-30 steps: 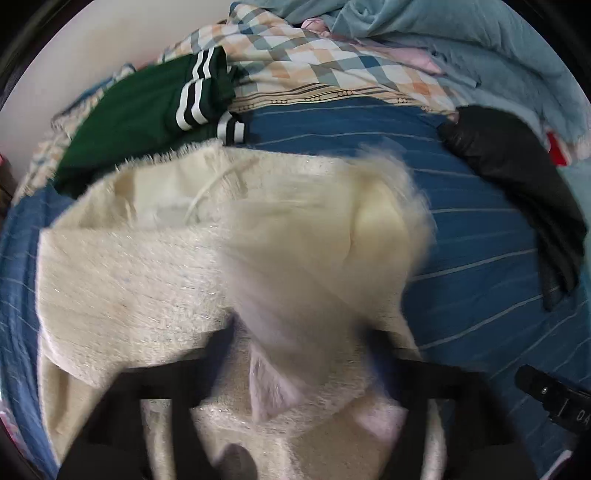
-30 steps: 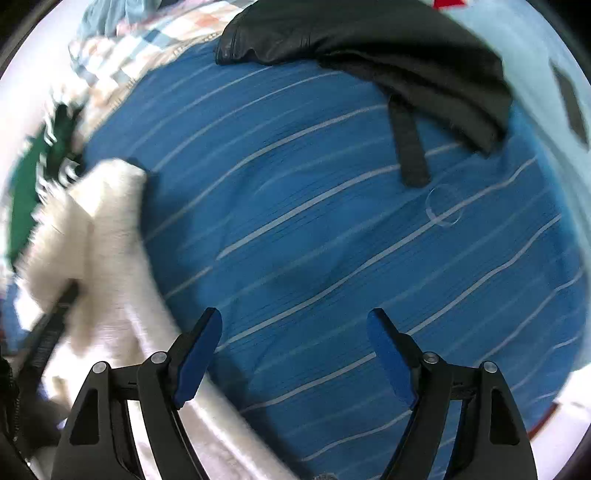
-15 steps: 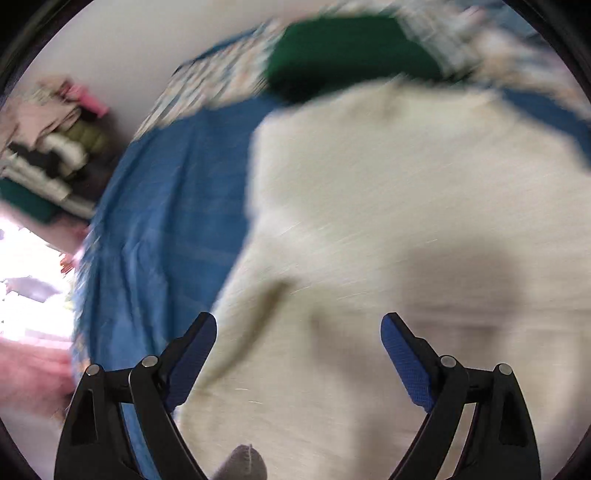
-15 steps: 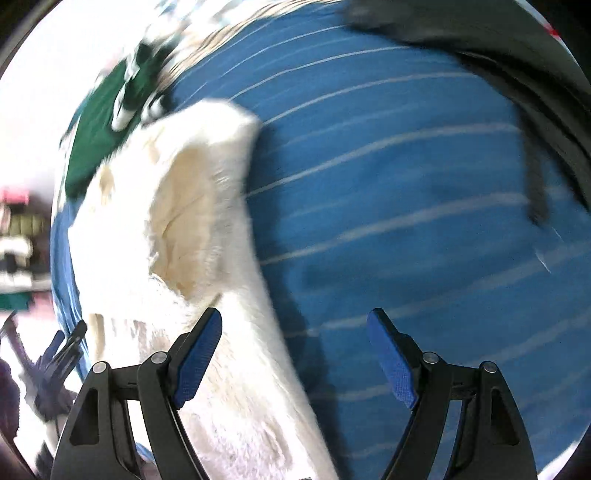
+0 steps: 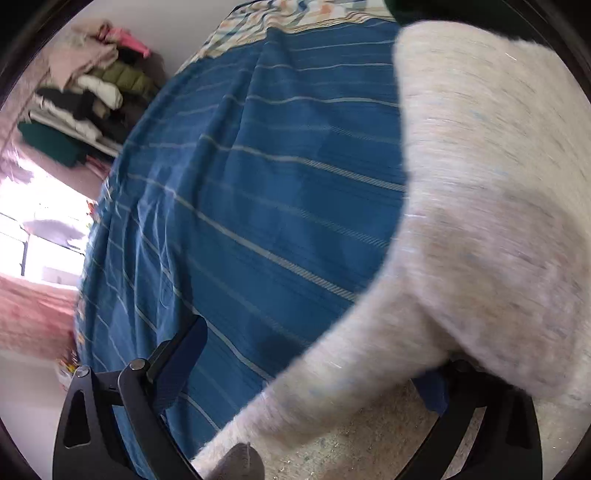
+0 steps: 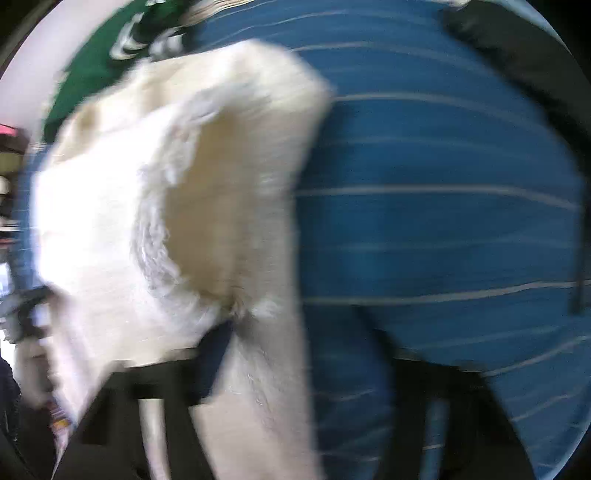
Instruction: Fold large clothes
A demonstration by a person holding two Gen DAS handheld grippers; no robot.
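In the left wrist view, a pile of clothes (image 5: 85, 85) sits at the upper left, beside the bed. A blue striped sheet (image 5: 258, 192) fills the middle. The left gripper (image 5: 306, 373) has its fingers wide apart: the left finger (image 5: 181, 365) stands bare over the sheet at the lower left, while the right one at the lower right is mostly hidden under the sweater (image 5: 487, 206). That cream, fuzzy sweater takes the whole right half of the frame and sweeps down across the bottom centre, passing between the fingers without being pinched by them. A plaid cloth (image 5: 295, 14) lies along the top edge.

The right wrist view is badly blurred. A green garment (image 6: 96, 70) shows at the upper left. The sweater (image 6: 177, 206) covers the left half and hangs down the lower centre, lying over and just right of the left finger (image 6: 210, 362) of the right gripper (image 6: 314, 369). The right finger is a dark smear at the lower right over the sheet (image 6: 443, 221), so the fingers seem apart, though the blur leaves that uncertain. A black garment (image 6: 517, 55) lies at the upper right.
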